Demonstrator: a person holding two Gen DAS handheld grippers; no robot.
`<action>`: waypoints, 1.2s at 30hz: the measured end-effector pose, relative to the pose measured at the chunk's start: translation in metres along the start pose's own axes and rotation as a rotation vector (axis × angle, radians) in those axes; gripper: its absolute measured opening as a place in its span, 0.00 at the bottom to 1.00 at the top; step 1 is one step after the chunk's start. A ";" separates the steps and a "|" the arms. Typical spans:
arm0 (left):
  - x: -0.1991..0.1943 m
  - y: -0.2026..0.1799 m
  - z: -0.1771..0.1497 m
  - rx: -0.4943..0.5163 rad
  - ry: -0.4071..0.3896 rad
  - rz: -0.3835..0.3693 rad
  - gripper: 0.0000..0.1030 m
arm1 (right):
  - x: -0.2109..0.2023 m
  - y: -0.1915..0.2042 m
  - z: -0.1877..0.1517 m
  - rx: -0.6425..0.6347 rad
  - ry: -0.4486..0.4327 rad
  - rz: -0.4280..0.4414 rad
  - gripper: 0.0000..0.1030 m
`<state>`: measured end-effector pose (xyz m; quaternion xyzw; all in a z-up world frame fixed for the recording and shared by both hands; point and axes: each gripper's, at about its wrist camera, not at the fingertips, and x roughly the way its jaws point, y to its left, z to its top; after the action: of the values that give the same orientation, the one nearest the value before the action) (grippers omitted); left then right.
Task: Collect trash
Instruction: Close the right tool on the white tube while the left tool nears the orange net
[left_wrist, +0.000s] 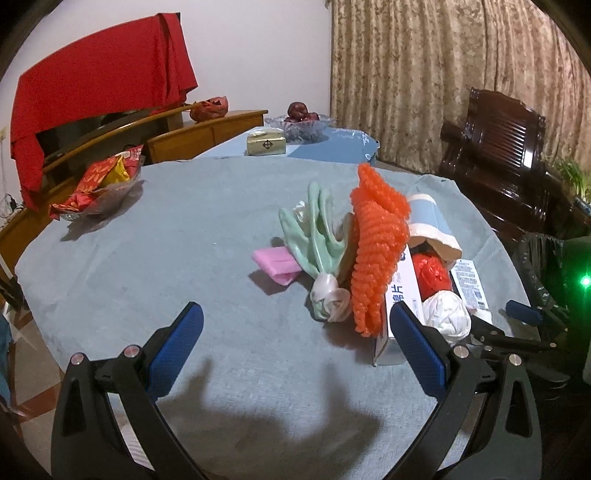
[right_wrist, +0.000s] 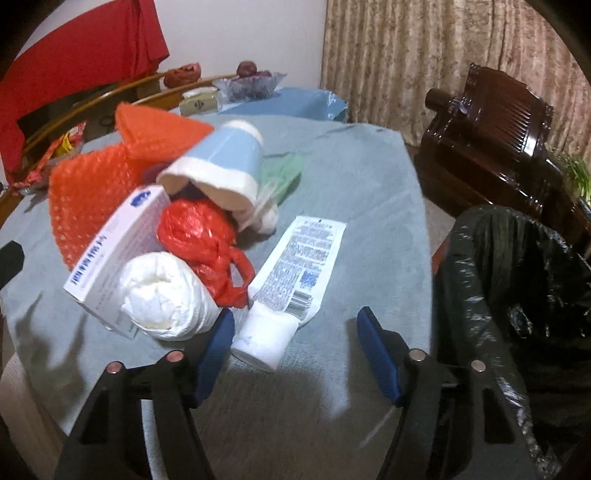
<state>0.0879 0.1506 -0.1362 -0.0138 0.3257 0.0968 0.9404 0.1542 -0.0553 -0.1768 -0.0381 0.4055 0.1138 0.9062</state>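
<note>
A trash pile lies on the grey-clothed table (left_wrist: 184, 258): green rubber glove (left_wrist: 314, 236), pink packet (left_wrist: 277, 264), orange bubble wrap (left_wrist: 376, 251), white box (right_wrist: 110, 251), blue paper cup (right_wrist: 218, 166), red plastic bag (right_wrist: 203, 240), white paper wad (right_wrist: 166, 295) and a white tube (right_wrist: 291, 280). My left gripper (left_wrist: 295, 354) is open and empty, in front of the pile. My right gripper (right_wrist: 295, 350) is open, its jaws on either side of the tube's cap end. It also shows in the left wrist view (left_wrist: 517, 321).
A bin lined with a black bag (right_wrist: 517, 295) stands right of the table. A dark wooden chair (right_wrist: 491, 147) is behind it. A snack bowl (left_wrist: 99, 184), a fruit bowl (left_wrist: 301, 123) and a foil pack (left_wrist: 266, 142) sit farther back.
</note>
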 end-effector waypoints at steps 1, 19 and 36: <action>0.001 -0.001 -0.001 0.002 0.003 0.000 0.95 | -0.001 0.000 0.001 -0.006 0.003 -0.002 0.60; -0.002 -0.014 -0.006 0.024 0.005 -0.028 0.95 | 0.019 -0.004 0.011 0.054 0.056 0.027 0.43; -0.008 -0.037 -0.008 0.064 -0.002 -0.072 0.95 | -0.003 -0.016 0.006 0.042 0.039 0.062 0.41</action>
<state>0.0845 0.1121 -0.1389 0.0047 0.3271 0.0525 0.9435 0.1603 -0.0701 -0.1703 -0.0088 0.4264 0.1328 0.8947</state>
